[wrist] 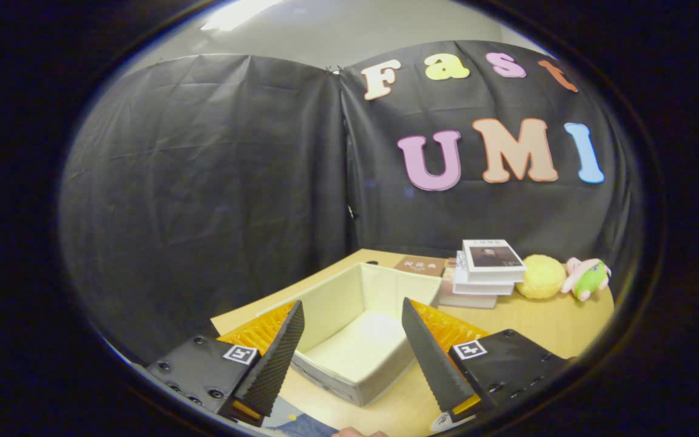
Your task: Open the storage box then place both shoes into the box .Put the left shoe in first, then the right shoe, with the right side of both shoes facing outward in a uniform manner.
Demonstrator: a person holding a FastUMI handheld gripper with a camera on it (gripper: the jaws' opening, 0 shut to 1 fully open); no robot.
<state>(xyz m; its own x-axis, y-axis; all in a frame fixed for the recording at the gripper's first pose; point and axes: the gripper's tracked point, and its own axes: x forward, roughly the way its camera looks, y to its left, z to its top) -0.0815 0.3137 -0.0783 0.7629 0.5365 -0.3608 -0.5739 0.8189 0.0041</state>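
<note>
A cream fabric storage box (361, 303) stands open on the wooden table (543, 321), its inside bare. It lies just ahead of and partly between my fingers. My gripper (352, 315) is open, its two black ribbed fingers (276, 358) spread wide above the box's near wall, with nothing held between them. The box's far wall stands upright; its near corner sits close below the fingertips.
Beyond the box to the right sits a stack of books (486, 270), with a brown book (420, 265) lying flat behind it. A yellow plush ball (542, 277) and a pink-and-green plush toy (587, 278) rest further right. The table's left edge runs close to the box.
</note>
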